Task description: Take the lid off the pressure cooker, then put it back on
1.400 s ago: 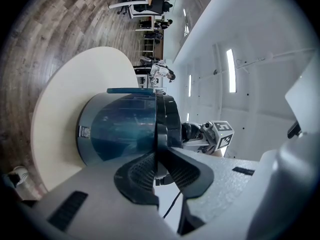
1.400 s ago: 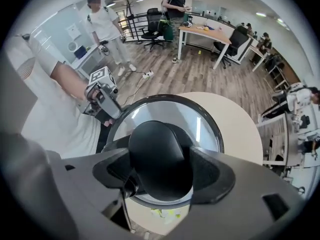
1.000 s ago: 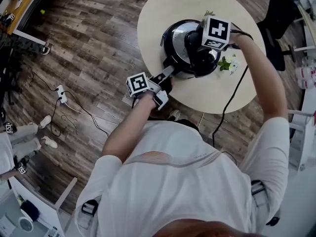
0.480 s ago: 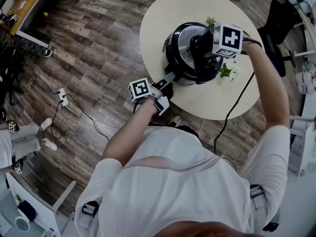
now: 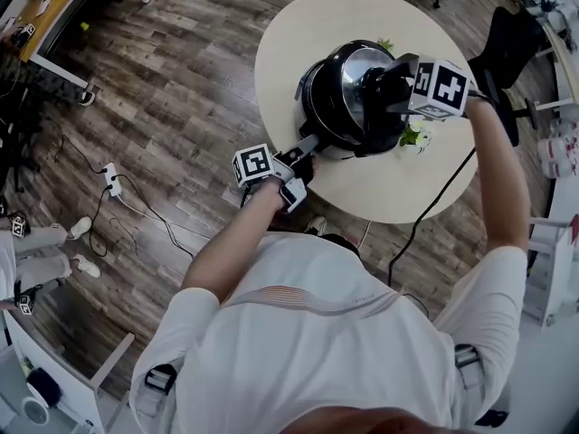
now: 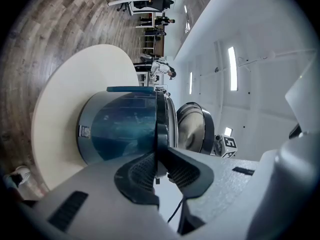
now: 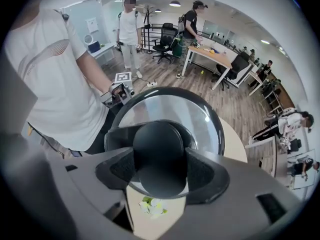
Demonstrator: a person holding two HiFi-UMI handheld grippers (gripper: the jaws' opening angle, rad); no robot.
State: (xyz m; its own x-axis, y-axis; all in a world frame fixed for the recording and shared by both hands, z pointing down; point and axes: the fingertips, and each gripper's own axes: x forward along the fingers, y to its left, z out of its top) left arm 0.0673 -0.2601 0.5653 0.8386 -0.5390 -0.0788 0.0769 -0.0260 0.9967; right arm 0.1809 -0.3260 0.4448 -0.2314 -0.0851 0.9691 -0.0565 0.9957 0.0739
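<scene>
Gripping the lid's black knob (image 7: 160, 151), your right gripper (image 7: 160, 173) has jaws that have just been closing tighter, and it holds the lid (image 5: 358, 72) tilted just above the pressure cooker pot (image 5: 318, 107) on the round table (image 5: 294, 34). Your left gripper (image 5: 303, 163), beside the pot, has its jaws nearly together, clamped on the pot's side handle (image 5: 306, 141).

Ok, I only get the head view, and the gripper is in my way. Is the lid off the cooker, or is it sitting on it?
Observer: Off. The left gripper view looks from the side, and there the lid hangs apart from the pressure cooker, with a gap at the rim.
Operator: What is it hanging from?
Observer: In its own view, the right gripper has its pads on both sides of the lid's round black knob. Its jaws have just been closing on it.
Operator: Is anything holding the bottom part?
Observer: Yes. In its own view, the left gripper has its jaws clamped on the pressure cooker's long handle.
</scene>
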